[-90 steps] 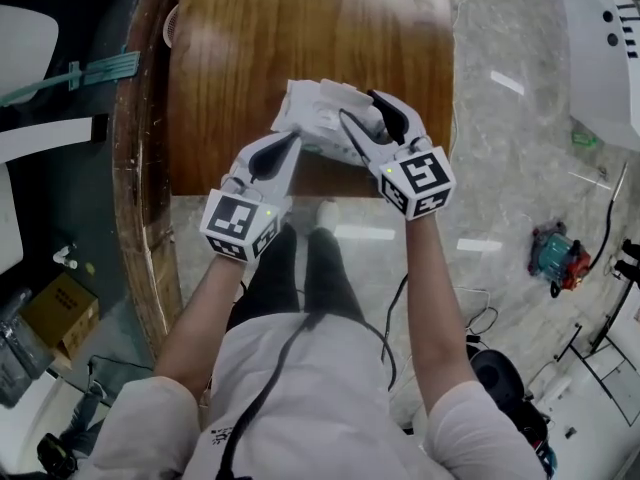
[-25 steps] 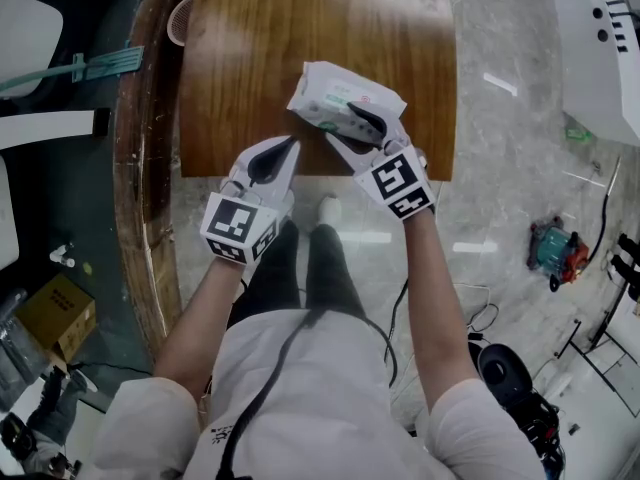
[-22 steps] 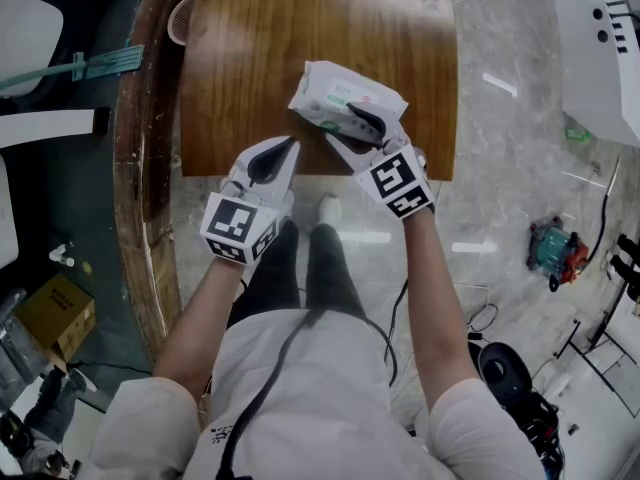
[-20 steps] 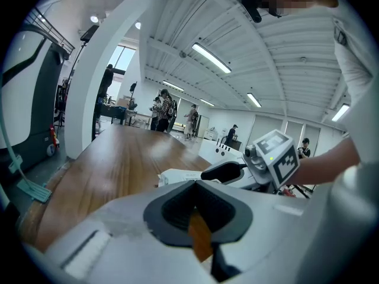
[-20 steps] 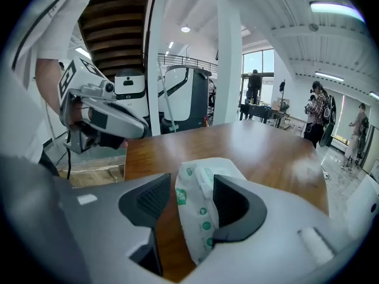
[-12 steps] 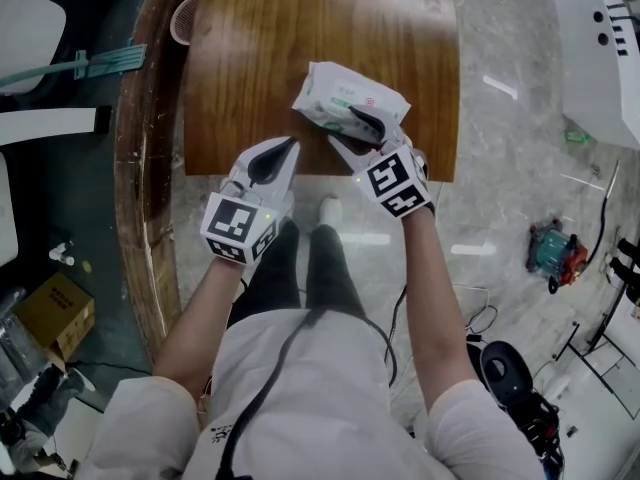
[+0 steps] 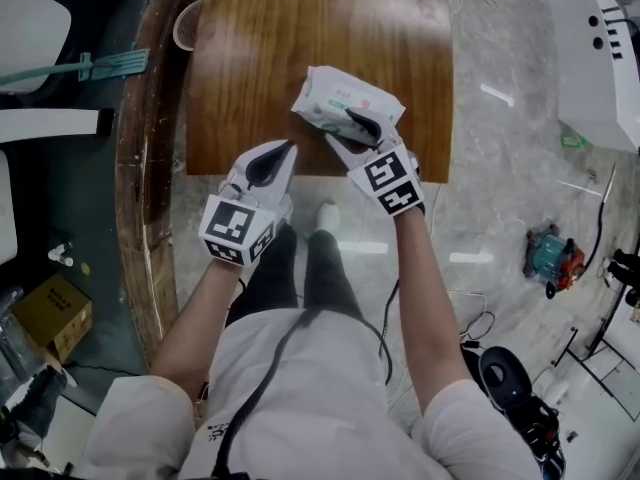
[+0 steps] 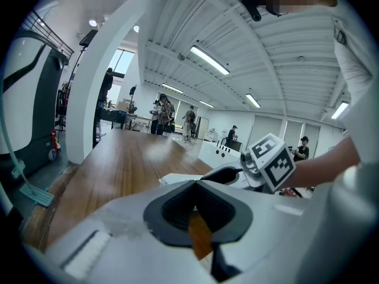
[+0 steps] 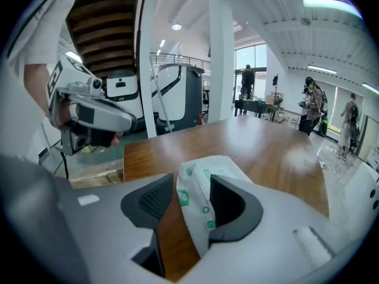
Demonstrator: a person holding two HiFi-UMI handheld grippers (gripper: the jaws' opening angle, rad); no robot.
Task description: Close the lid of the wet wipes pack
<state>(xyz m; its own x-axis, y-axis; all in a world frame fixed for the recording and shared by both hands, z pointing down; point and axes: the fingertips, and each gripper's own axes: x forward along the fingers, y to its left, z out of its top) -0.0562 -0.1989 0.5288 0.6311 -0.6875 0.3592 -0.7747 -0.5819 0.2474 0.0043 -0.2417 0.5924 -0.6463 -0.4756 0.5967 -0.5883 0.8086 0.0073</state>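
The white wet wipes pack [image 7: 345, 98] with green print lies on the brown wooden table [image 7: 300, 28], close to its front edge. My right gripper [image 7: 345, 128] straddles the pack's near end. Its jaws are closing, and the pack [image 9: 204, 182] sits between them against the right-hand pad, with bare wood showing beside the left-hand pad. My left gripper [image 7: 290, 145] hovers at the table's front edge, left of the pack, shut with nothing in it. From the left gripper view the pack [image 8: 177, 178] shows low behind the joined jaws. Whether the lid is down cannot be made out.
A round whitish basket [image 7: 185, 28] sits by the table's left side. On the floor lie a teal mop [image 7: 90, 68], a cardboard box [image 7: 55, 313] and a red-and-teal tool [image 7: 550, 253]. A large white machine [image 7: 600, 38] stands at the right. People stand far behind.
A few seconds ago both grippers had the pack at the table edge; now it lies further in on the table. Over the last second the right gripper shifted only slightly.
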